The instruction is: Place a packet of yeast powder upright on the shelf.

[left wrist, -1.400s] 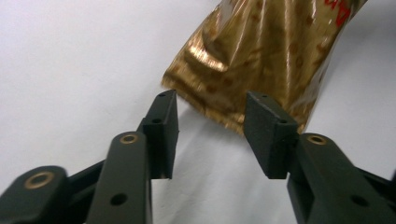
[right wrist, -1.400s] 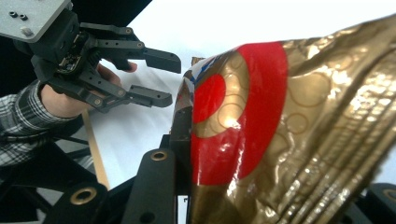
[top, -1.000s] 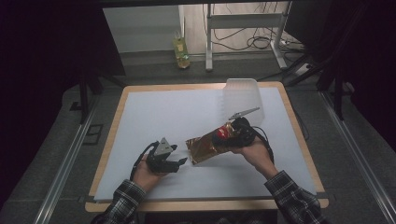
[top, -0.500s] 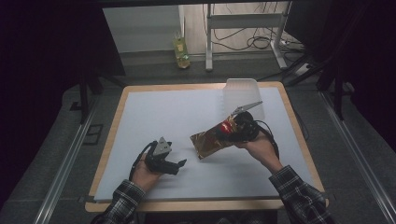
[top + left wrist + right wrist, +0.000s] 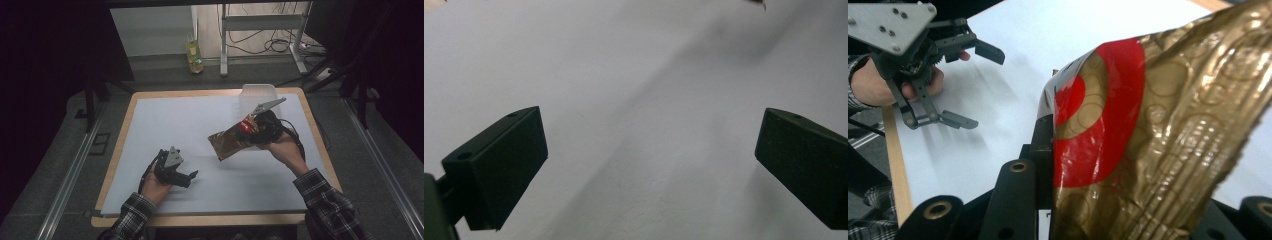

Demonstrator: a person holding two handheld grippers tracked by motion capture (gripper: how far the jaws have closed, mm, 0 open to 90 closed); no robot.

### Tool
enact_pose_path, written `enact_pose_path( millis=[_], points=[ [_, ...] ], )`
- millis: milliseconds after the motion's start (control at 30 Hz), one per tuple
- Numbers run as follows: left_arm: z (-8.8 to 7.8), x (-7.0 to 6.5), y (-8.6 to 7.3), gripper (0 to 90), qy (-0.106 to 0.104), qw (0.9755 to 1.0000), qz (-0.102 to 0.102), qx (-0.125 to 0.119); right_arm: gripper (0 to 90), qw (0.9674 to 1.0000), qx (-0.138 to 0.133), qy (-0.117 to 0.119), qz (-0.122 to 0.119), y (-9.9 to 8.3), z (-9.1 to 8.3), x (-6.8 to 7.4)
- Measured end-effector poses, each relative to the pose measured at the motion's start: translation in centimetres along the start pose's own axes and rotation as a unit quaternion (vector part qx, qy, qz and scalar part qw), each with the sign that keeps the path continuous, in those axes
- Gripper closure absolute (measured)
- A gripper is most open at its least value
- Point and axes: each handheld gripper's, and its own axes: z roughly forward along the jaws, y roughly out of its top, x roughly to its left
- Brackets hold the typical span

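We see one gold-and-red foil packet (image 5: 231,142), no readable writing on it, pinched in the right gripper (image 5: 248,131) jaws above the surface (image 5: 200,120) near its right edge. Our left gripper (image 5: 192,176) jaws have just spread wide, nothing between them, near the front edge.

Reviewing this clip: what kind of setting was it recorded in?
Likely a lab or data-collection workspace, not a home: a wood-edged table under a plain white sheet, a metal equipment stand with loose cables on the floor behind it, and dark surroundings flanking the table.
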Motion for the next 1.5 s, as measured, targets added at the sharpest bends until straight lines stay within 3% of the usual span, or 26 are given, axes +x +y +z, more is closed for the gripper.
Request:
enact_pose_path(
  millis=[567,967,1200,1333,1500],
  points=[
    [0.1,0.1,-0.1,0.0,0.0,1.0,0.003,-0.004,69.1,0.997,-0.021,-0.034,-0.066,3.1,-3.1,-1.4],
    [0.2,0.1,-0.1,0.0,-0.005,1.0,0.003,-0.003,69.3,0.9944,-0.018,-0.058,-0.086,4.7,-4.6,-3.0],
    [0.2,0.1,-0.2,0.0,-0.008,1.0,0.004,-0.001,69.3,0.9892,-0.011,-0.091,-0.114,5.6,-5.7,-4.5],
    [0.2,0.1,-0.2,0.0,-0.009,1.0,0.002,-0.001,69.3,0.9885,-0.012,-0.095,-0.118,5.7,-6.2,-5.3],
    [0.2,0.1,-0.2,0.0,-0.01,0.9999,0.002,-0.001,69.4,0.9842,-0.011,-0.112,-0.137,6.0,-7.0,-6.4]
  ],
)
